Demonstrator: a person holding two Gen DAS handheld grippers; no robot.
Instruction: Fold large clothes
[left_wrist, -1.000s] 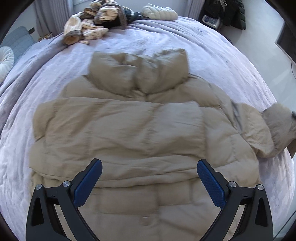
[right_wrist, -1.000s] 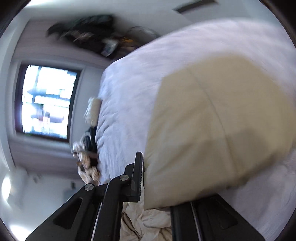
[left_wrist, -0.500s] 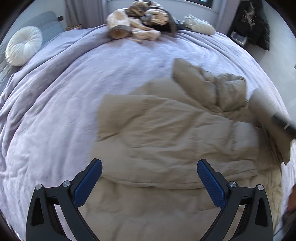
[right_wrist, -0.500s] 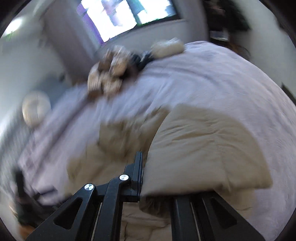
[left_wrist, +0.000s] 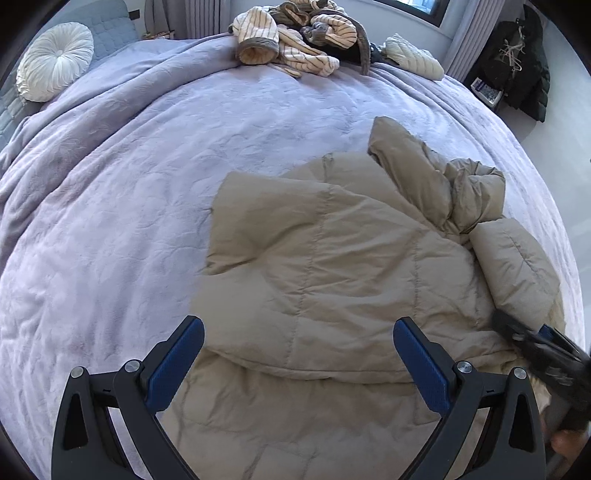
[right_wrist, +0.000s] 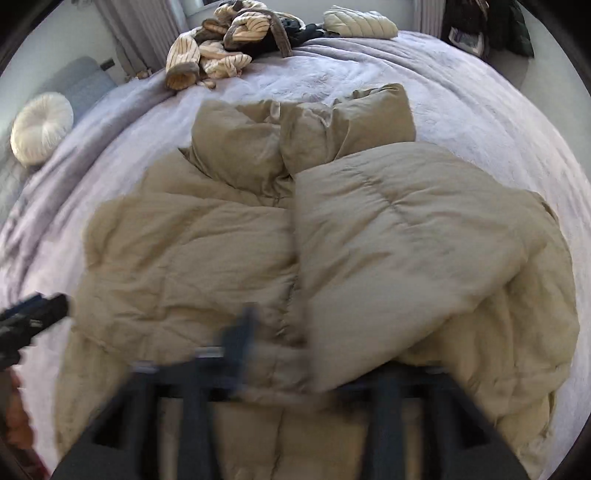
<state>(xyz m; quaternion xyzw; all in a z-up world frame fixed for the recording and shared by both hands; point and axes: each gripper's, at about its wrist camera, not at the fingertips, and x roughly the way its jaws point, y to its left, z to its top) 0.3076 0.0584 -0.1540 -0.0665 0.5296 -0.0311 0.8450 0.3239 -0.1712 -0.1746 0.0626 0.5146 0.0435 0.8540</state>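
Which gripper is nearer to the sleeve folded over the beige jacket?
Right. The right gripper, jaws opening, sits at the folded sleeve; the left gripper hovers open over the jacket's other side.

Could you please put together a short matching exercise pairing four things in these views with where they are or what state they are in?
Things:
1. beige puffer jacket
2. round white cushion
3. striped clothes pile
4. left gripper

Places or states:
A. heaped at the far edge of the bed
B. jaws wide apart, nothing between them, above the jacket's near part
C. spread on the lilac bedspread, both sleeves folded in over the body
D. at the far left, against the blue headboard

Pairs: 1-C, 2-D, 3-A, 4-B
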